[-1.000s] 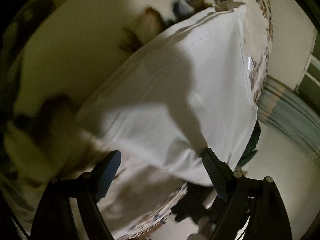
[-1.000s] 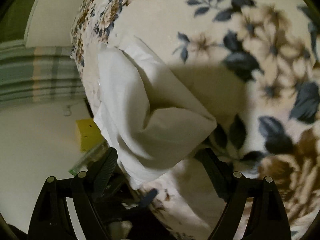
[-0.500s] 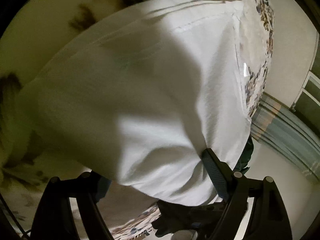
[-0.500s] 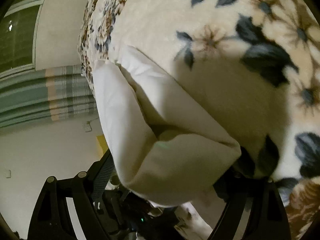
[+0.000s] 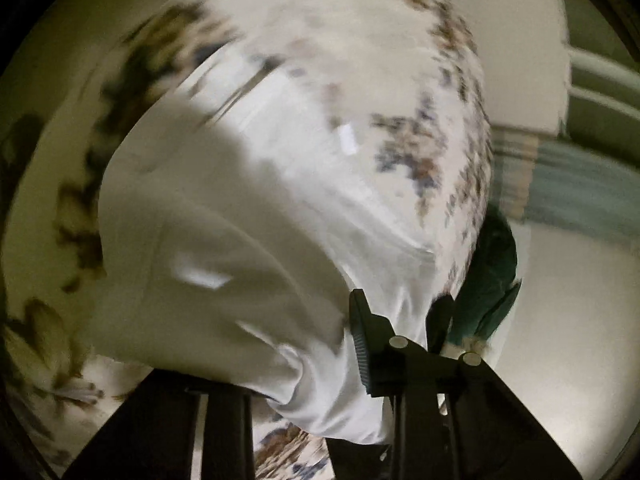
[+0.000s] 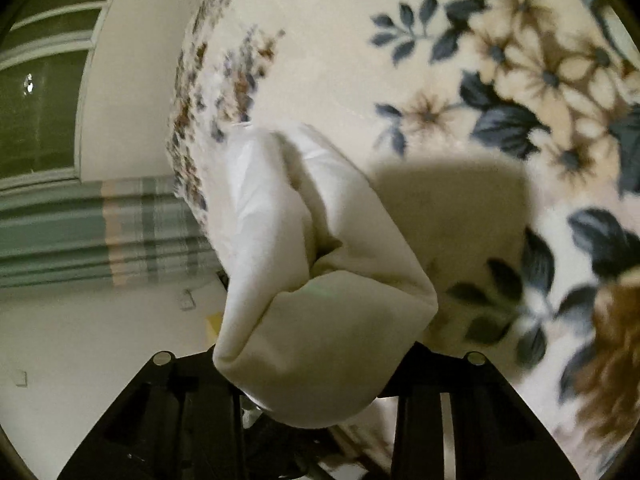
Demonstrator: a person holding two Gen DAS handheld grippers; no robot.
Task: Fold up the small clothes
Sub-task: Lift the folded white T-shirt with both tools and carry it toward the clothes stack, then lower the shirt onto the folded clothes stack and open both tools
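Your left claw [image 5: 396, 320] and right claw [image 6: 316, 364] are both closing with the white garment [image 6: 320, 264] bunched between the jaws, near the edge of the floral bed [image 6: 460, 32]. It looks light, limp and likely to slump, so hold hems or corners. Cloth hides the right fingertips; the left view is blurred.

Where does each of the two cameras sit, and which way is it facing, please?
Left wrist: on the left gripper, angled down at the white garment on the floral blanket; its closing fingers show.
Right wrist: on the right gripper, angled down at the garment's bunched end; only its dark frame shows.
Shared: garment, blanket, striped curtain.
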